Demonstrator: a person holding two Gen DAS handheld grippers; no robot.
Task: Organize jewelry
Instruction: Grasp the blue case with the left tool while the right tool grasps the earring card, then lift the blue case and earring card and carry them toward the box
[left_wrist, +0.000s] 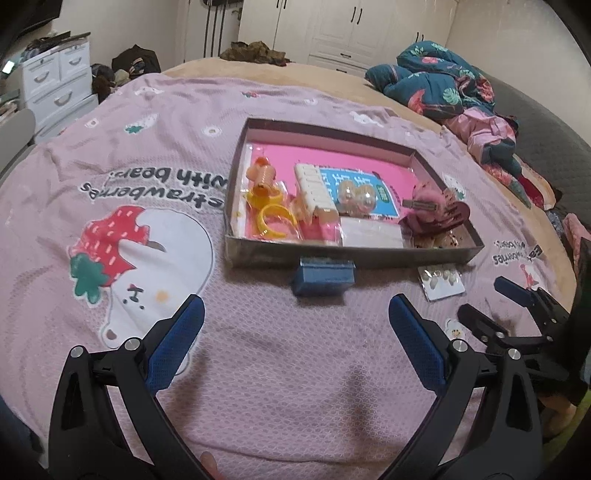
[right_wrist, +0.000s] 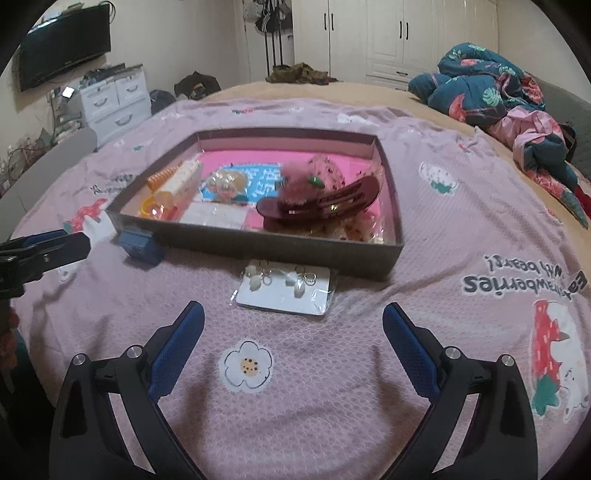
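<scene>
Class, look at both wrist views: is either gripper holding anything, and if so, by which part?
Nothing is held. The left gripper and right gripper are both open above the blanket.

the blanket (left_wrist: 258, 369) is lilac with a fine honeycomb weave, printed with red strawberries, white bears and dark lettering. the tray (right_wrist: 258, 247) is grey-brown outside, pink inside. the small box (left_wrist: 323, 276) is blue. the earring card (right_wrist: 284, 295) is white. the bracelet (left_wrist: 275, 221) is yellow. the hair claw (right_wrist: 321, 206) is dark maroon.

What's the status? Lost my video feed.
Left claw and right claw open, empty. Earring card and blue box lie outside tray. Nothing blocking.
</scene>
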